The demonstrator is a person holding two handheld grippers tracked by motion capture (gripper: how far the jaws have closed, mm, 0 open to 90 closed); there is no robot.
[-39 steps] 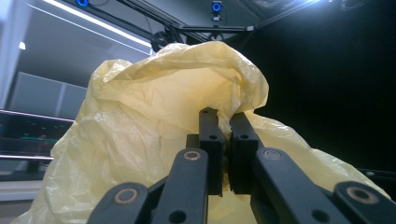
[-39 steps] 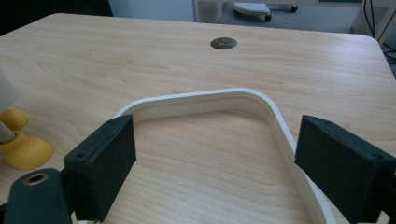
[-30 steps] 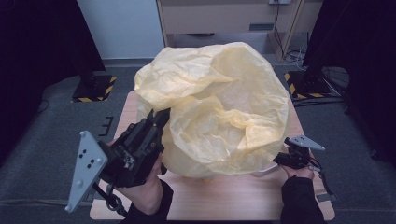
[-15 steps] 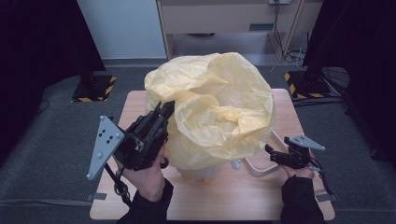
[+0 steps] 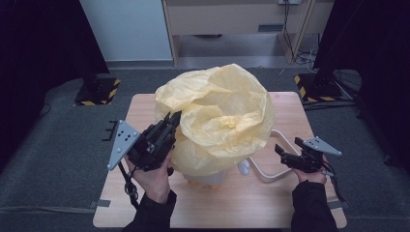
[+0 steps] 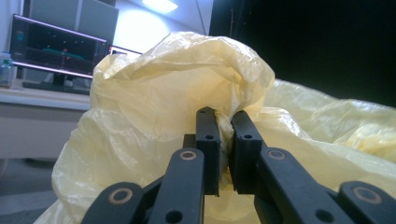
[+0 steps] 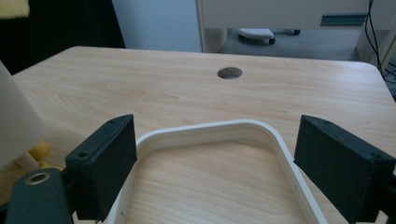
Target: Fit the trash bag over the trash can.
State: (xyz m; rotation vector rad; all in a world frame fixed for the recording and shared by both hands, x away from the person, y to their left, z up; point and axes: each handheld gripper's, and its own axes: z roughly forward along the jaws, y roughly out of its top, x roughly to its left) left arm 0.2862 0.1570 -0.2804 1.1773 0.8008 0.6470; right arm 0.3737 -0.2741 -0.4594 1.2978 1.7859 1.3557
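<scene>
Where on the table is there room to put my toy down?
The table has bare wood at the far right corner, beyond the white ring. The near edge between the two forearms is bare too. The middle is crowded: the big yellow bag billows over it, pinched by the left gripper.

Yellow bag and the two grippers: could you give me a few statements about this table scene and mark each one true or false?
1. The left gripper pinches a fold of the yellow bag. True.
2. The right gripper is shut on the bag. False: its jaws stand wide open on either side of the white ring.
3. The ring lies on the table. True.
4. The bag lies flat and folded. False: it billows up over a white bin.
</scene>
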